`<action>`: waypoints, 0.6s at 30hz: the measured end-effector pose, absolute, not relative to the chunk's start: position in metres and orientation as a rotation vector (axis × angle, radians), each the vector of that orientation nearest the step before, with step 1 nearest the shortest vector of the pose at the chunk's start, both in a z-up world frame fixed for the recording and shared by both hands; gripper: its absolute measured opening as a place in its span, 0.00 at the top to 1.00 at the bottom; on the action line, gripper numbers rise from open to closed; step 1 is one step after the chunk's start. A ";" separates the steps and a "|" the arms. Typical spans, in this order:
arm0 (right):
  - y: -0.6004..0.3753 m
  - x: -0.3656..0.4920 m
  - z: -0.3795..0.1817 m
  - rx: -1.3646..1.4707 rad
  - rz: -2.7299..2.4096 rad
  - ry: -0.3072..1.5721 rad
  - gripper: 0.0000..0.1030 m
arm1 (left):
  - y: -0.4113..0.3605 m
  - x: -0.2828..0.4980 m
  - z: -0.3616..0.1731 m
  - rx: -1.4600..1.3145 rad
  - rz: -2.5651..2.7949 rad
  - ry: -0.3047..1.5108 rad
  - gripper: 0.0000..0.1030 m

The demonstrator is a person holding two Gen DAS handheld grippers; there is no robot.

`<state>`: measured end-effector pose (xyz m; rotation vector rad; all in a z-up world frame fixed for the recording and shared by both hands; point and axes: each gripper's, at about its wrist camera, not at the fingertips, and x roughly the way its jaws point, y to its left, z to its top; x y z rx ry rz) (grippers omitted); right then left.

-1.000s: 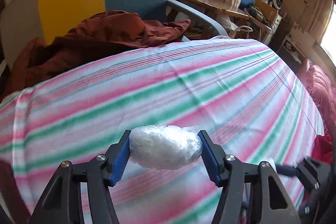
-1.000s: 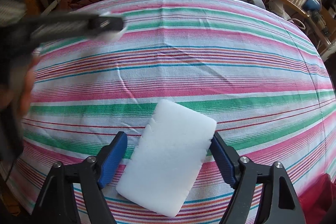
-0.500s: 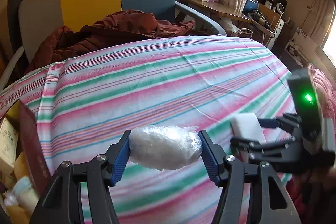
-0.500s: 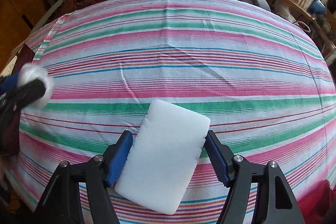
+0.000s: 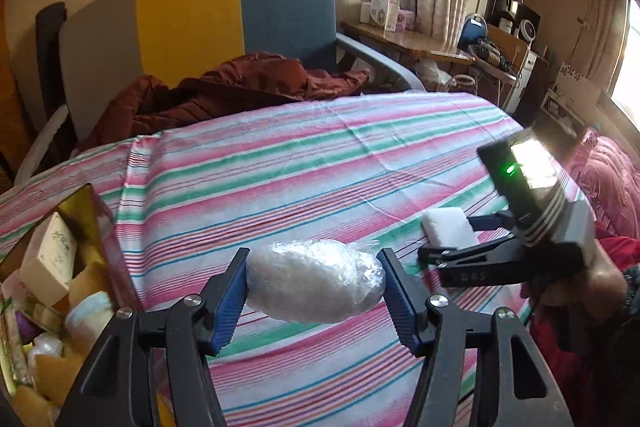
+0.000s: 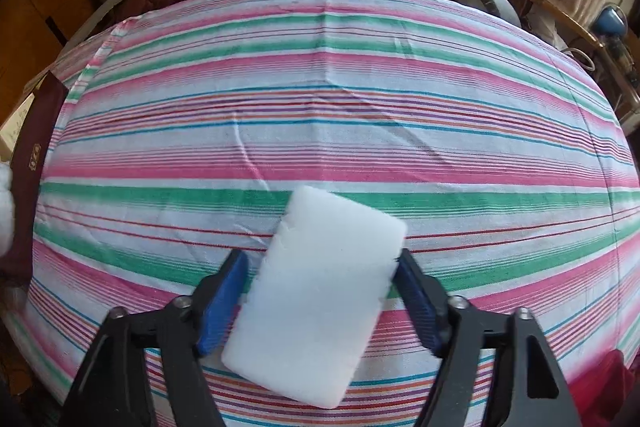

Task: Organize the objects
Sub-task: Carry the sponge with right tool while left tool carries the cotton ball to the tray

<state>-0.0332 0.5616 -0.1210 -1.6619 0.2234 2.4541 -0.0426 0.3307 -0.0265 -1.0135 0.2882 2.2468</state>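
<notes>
The left gripper clamps a plastic-wrapped white bundle above the striped cloth. The right gripper, its jaws just widening, straddles a white foam block lying on that cloth.

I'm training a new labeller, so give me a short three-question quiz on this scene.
1. True or false: the left gripper is clamped on a plastic-wrapped bundle.
2. Where is the white block? A in the left gripper; B on the striped cloth, between the right gripper's fingers; C on the floor.
3. What stands past the cloth's left edge, full of small items?
Key: 1 true. 2 B; those jaws have just been opening and do not clamp it. 3 an open box.
</notes>
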 end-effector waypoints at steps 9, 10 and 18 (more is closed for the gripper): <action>0.560 -0.025 -0.124 -1.658 2.450 0.239 0.10 | 0.295 -0.029 0.002 -0.931 2.325 0.242 0.38; 0.559 -0.024 -0.125 -1.662 2.447 0.232 0.03 | 0.293 -0.028 0.003 -0.927 2.330 0.237 0.38; 0.553 -0.015 -0.130 -1.681 2.410 0.217 0.00 | 0.270 -0.027 0.013 -0.913 2.376 0.196 0.38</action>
